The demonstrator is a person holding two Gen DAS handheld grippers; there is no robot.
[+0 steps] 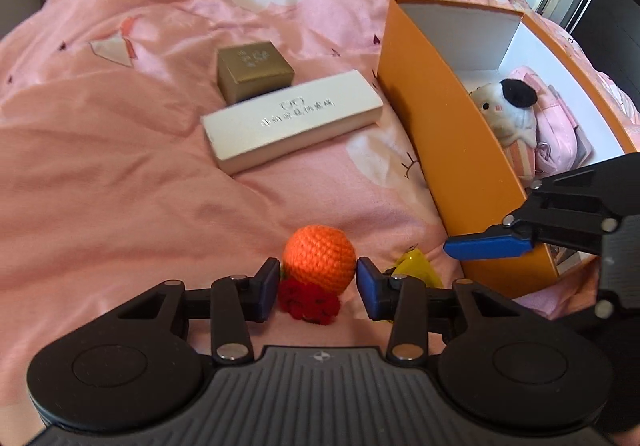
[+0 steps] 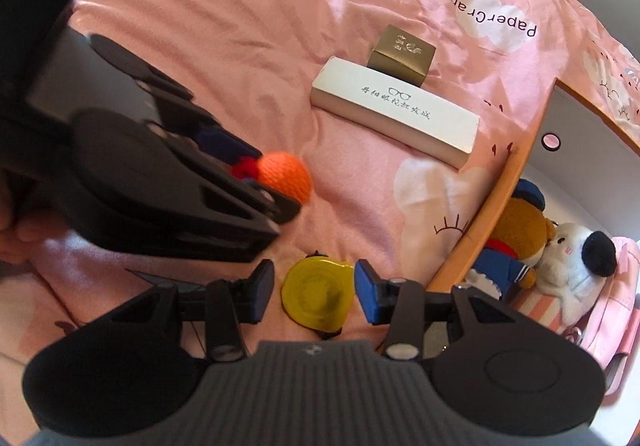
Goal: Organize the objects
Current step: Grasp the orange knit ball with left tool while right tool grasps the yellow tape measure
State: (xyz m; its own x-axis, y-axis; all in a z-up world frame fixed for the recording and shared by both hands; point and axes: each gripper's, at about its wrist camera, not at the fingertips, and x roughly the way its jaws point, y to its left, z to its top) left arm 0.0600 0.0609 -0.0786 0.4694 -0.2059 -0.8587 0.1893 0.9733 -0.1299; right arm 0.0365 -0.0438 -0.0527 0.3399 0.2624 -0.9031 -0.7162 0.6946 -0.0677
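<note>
The crocheted orange ball (image 1: 319, 258), round and knobbly with a red knitted ruffle (image 1: 309, 302) at its base, sits between the blue pads of the left claw (image 1: 317, 284), which pinch it on both sides. In the right wrist view it looks held clear of the bed, above the pink duvet (image 1: 120, 166). The right claw (image 2: 314, 296) stands spread around a glossy yellow disc-shaped piece (image 2: 318, 296) lying flat on the duvet; its pads are just beside the disc's edges, and I cannot tell if they touch.

To the right stands an orange cardboard box (image 1: 432, 134) with white inner walls and an open top. In it are a white plush dog with a black ear (image 2: 576, 262), a brown plush bear in blue clothes (image 2: 516, 238) and pink striped fabric (image 1: 520, 162) beneath them, all packed toward the near end; the far end of the box shows bare white floor. Its near orange wall rises close beside both claws.

Farther back on the duvet lie a long cream carton printed with a spectacles mark (image 1: 292, 118) and, touching its far side, a small gold cube box (image 1: 254, 70). Around them the soft, wrinkled bedding is open, with wide free cloth to the left.
</note>
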